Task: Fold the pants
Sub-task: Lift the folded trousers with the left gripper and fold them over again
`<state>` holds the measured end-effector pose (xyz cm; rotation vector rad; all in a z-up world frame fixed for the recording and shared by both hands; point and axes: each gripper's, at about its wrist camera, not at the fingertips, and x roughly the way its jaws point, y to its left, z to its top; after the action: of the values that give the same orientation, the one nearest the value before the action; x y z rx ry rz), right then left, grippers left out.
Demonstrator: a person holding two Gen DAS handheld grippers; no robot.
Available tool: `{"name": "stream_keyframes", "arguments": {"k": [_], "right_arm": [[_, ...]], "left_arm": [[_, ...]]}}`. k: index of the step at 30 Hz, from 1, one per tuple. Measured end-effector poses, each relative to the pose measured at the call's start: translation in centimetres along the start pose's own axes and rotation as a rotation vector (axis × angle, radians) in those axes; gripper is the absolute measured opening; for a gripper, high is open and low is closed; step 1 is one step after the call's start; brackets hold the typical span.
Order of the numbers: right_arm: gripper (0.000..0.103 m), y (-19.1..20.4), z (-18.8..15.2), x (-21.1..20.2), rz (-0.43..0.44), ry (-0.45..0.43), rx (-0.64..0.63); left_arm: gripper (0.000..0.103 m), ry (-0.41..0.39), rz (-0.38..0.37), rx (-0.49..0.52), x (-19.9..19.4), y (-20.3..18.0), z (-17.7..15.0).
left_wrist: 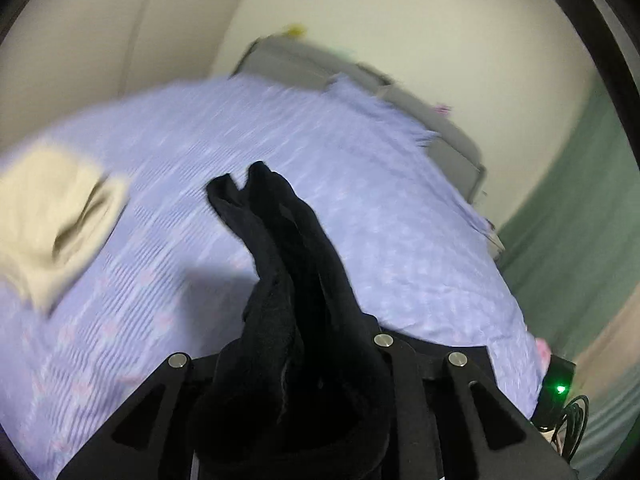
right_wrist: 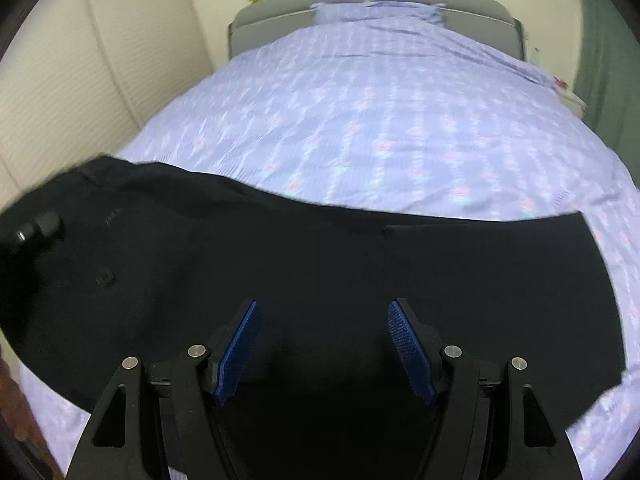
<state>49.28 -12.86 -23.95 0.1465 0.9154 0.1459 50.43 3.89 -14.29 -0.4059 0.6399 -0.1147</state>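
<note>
Your left gripper (left_wrist: pixel 296 344) is clamped on a bunched fold of the black pants (right_wrist: pixel 320 280); the cloth hides the fingertips, and the fabric runs from the jaws up toward 11 o'clock in the left wrist view, ending in two dark points over the bedspread (right_wrist: pixel 380 120). Motion blur there, so fine detail is unreadable.

Your right gripper (right_wrist: pixel 324 344) has its fingers well apart, blue pads (right_wrist: pixel 236 356) facing each other with nothing between them. It hangs over the pants, pointing down at the cloth; whether the tips touch the fabric can't be told.

In the right wrist view the pants lie spread flat across the near part of the bed, running from 9 o'clock to 3 o'clock, with a button (right_wrist: pixel 106 277) visible at 8 o'clock. At 9 o'clock a dark piece of hardware sits at the pants' edge, too blurred to identify.

A beige garment (left_wrist: pixel 56 220) lies on the bedspread at 9 o'clock in the left view, apart from the pants. Grey headboard (right_wrist: pixel 280 12) at 12 o'clock.
</note>
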Motion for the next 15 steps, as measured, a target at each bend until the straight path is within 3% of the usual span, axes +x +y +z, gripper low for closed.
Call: {"name": "stream_keyframes", "arguments": {"k": [4, 9, 13, 15], "right_arm": [[0.068, -6.0, 0.0, -3.6, -0.032, -0.03, 0.07], [0.068, -15.4, -0.8, -8.4, -0.134, -0.084, 0.172], [0.068, -22.4, -1.8, -11.2, -0.203, -0.116, 0.237], [0.068, -25.8, -2.9, -12.0, -0.244, -0.11, 0.252]], "left_arm": [[0.021, -0.022, -0.072, 0.185, 0.5, -10.1, -0.1], [0.021, 0.077, -0.211, 0.286, 6.1, -20.7, -3.5], [0.021, 0.233, -0.294, 0.294, 12.4, -26.9, -8.6], [0.021, 0.353, -0.288, 0.298, 16.6, -29.7, -11.7]]}}
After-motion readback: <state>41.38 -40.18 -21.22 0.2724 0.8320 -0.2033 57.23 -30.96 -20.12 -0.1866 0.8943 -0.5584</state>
